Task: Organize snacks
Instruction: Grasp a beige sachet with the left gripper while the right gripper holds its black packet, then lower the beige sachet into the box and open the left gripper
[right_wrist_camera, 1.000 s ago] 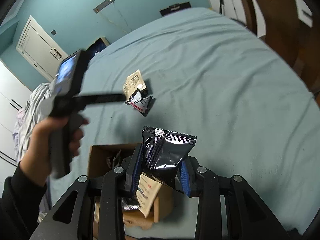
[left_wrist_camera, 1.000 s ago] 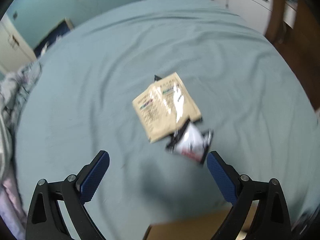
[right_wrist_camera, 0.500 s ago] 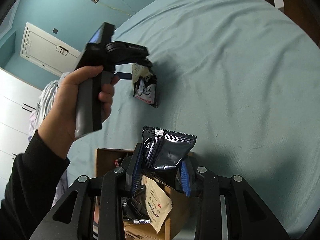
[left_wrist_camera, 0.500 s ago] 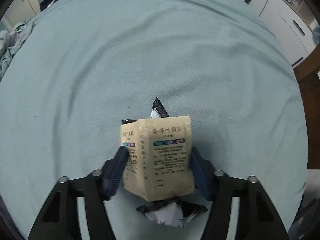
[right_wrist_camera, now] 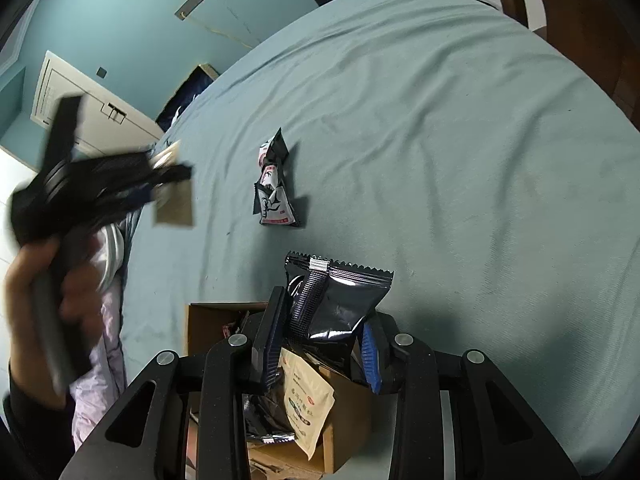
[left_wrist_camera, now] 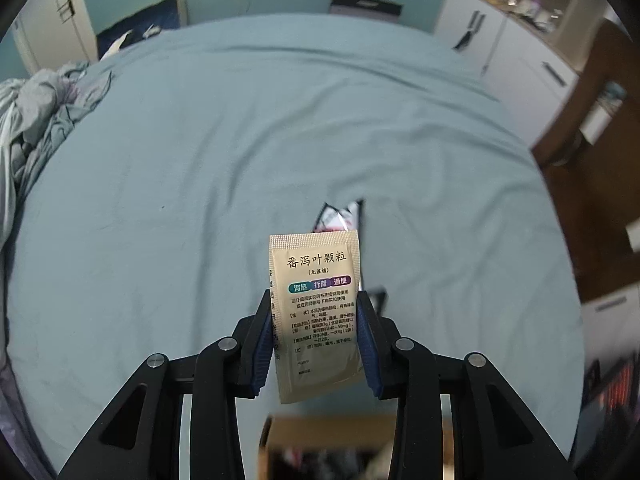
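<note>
A: Left tongs?

B: The left gripper [left_wrist_camera: 316, 338] has a tan sachet [left_wrist_camera: 318, 312] between its blue pads [left_wrist_camera: 265, 344], pads on both side edges, jaws closing on it. The sachet stands upright, printed face to the camera, clear of the bed sheet [left_wrist_camera: 240, 168]. In the right wrist view the same gripper [right_wrist_camera: 158, 184] is motion-blurred, gripped by a hand [right_wrist_camera: 48, 280] with a dark sleeve; the sachet [right_wrist_camera: 174, 208] hangs from its tip above the left edge of the bed.

A: Right tongs?

B: The right gripper [right_wrist_camera: 320, 344] is pinching a black foil packet [right_wrist_camera: 336, 300] at its lower half; the zigzag top edge sticks up past the fingers. It sits directly over an open cardboard box [right_wrist_camera: 348, 412].

A: Box contents?

B: At least one tan sachet of the same kind [right_wrist_camera: 306, 408] leaning at the near wall, plus dark wrappers deeper in (too shadowed to count). In the left wrist view the box [left_wrist_camera: 280, 428] shows only as a blurred brown rim at the bottom of the picture.

A: Anything on the bed?

B: A black-and-white packet [right_wrist_camera: 272, 188] with red print lies on the sheet, well apart from the box. In the left wrist view it [left_wrist_camera: 340, 216] shows just behind the held sachet, partly hidden. Crumpled bedding [left_wrist_camera: 36, 120] is piled at the left edge.
</note>
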A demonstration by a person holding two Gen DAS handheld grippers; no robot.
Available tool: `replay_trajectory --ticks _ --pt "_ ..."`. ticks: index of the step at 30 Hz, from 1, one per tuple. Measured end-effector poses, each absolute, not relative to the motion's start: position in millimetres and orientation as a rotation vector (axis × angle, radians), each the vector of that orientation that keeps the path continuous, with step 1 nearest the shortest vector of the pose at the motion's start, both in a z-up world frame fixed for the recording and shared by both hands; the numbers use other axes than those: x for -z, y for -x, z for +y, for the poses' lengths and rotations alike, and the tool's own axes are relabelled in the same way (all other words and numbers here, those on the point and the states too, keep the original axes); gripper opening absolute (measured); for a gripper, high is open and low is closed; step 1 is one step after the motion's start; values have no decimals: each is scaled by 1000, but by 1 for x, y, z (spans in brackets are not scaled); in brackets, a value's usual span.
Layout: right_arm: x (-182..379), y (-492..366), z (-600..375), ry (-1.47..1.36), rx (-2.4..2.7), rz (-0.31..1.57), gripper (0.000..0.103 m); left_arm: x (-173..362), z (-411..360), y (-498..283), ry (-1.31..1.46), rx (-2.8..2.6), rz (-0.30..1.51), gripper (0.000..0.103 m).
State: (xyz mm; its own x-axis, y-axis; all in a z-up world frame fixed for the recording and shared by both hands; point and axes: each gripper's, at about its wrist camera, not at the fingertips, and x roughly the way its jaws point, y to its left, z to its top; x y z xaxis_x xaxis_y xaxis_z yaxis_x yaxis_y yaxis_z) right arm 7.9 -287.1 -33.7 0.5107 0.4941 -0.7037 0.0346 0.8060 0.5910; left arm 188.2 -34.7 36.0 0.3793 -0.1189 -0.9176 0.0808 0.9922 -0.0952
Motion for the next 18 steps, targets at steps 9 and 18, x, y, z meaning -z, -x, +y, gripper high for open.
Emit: replay_trajectory --ticks 9,18 --pt "29 0 -278 -561 -253 983 32 -59 -35 -90 -113 280 1116 36" --pt "30 6 -267 -519 -247 966 32 10 -51 -26 -256 481 1133 72"
